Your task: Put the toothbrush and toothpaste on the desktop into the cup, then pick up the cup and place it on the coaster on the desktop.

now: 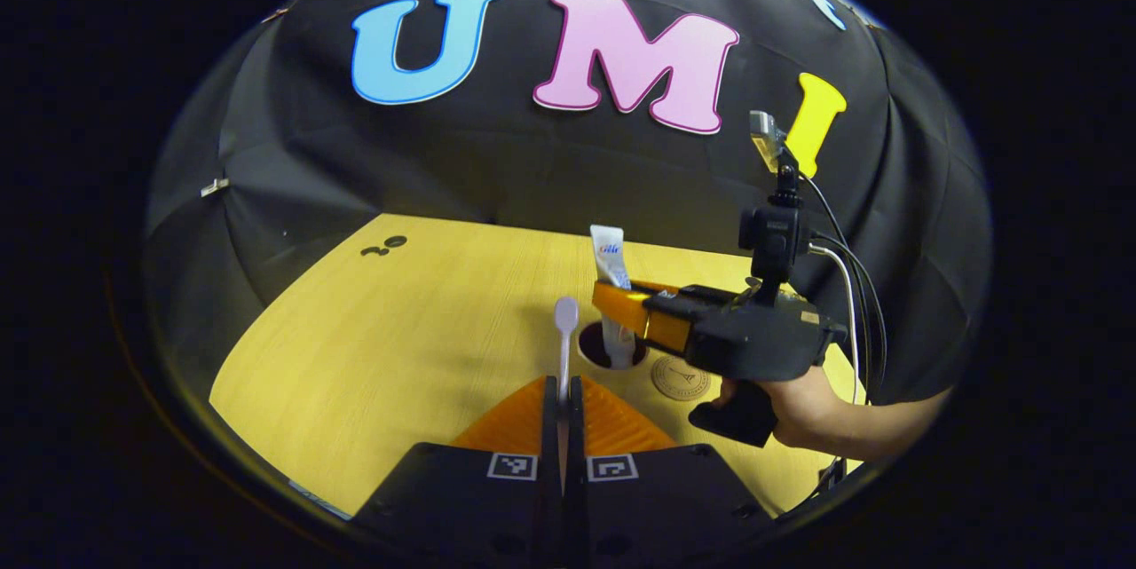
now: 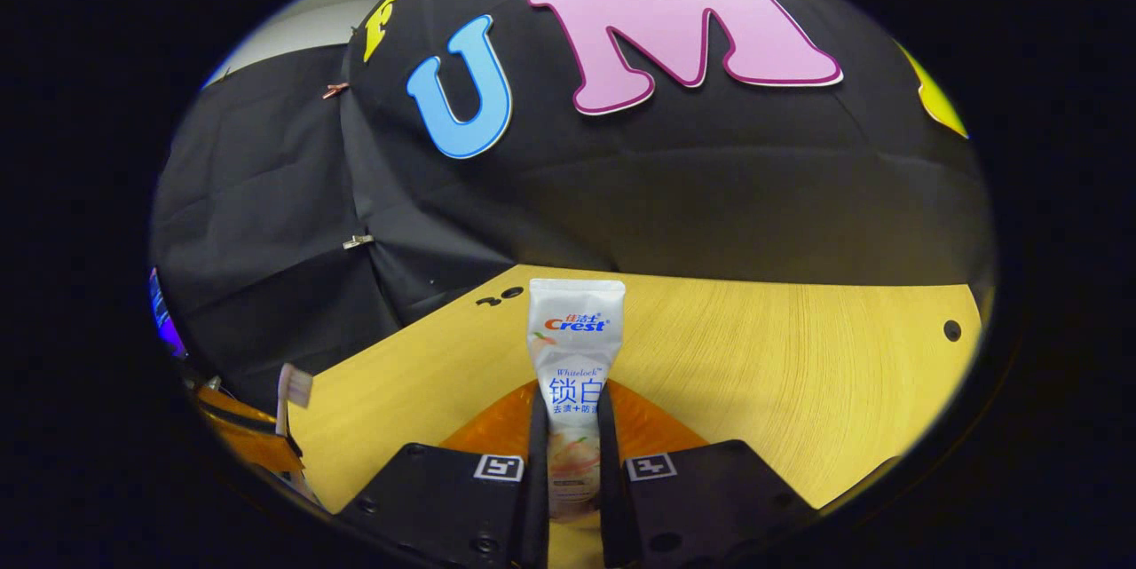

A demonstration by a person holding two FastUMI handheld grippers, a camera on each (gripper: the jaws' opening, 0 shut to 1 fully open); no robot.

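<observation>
**mug_watcher:** Which step was this? Looked to me like the loading part, nothing lifted yet.

**tubefan22:** Yep, loading. In the right gripper view the right tongs (image 2: 572, 400) were clamped on the white squeeze-tube of toothpaste (image 2: 575, 329), held upright with the crimped end at 12 o'clock. In the left gripper view that tube stood with its lower end down in the mouth of the dark round cup (image 1: 589, 343), so I'd call the toothpaste halfway dropped in, not yet let go.

**mug_watcher:** And the brush?

**tubefan22:** The left tongs (image 1: 563, 387) were closed on the handle of the white plastic toothbrush (image 1: 565, 316), head pointing up. The cup sat just beyond it, about 1 o'clock from the tips. The round tan coaster (image 1: 681, 376) lay on the yellow wood-grain table (image 1: 373, 347) just beside the cup, at its 4 o'clock, under the hand (image 1: 803, 418) holding the other gripper.

**mug_watcher:** So what next?

**tubefan22:** My guess: the right tongs needed to open and back out toward 3 o'clock, making room. Then the brush had to come over the rim and go in handle first. The mouth looked narrow with a tube already in it, so a careful line-up.

**mug_watcher:** Any writing?

**tubefan22:** The tube had a red-and-blue brand logo and blue characters below it, plus a fruit picture. I'm not quoting it. The coaster had a stamped emblem, too small to make out.
</observation>
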